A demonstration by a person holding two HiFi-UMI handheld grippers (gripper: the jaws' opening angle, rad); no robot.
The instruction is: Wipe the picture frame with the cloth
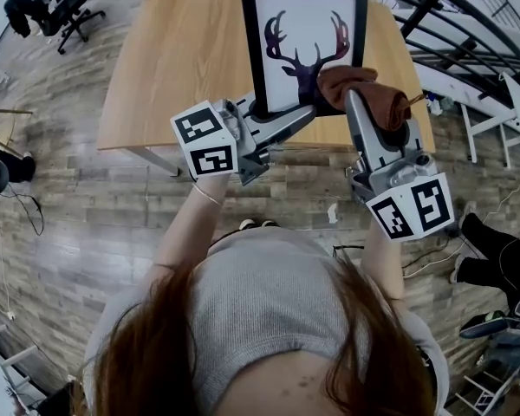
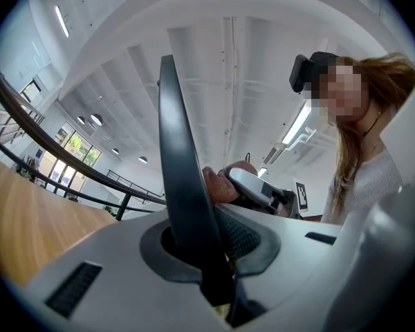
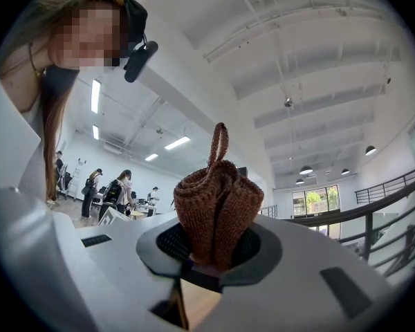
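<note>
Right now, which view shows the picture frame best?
Head view: most of the picture frame with its deer print. Left gripper view shows only its dark edge between the jaws; right gripper view shows only the cloth.

- picture frame (image 1: 305, 46) on the table (image 1: 182, 68), at its near edge
- cloth (image 1: 364, 94) against the frame's lower right corner
- left hand-held gripper (image 1: 269, 111) at its lower left

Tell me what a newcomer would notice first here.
First comes the black picture frame with its purple deer silhouette, held up over the wooden table by the left gripper, which is clamped on its bottom edge. Next is the rust-brown cloth, bunched in the right gripper against the frame's lower right corner.
</note>
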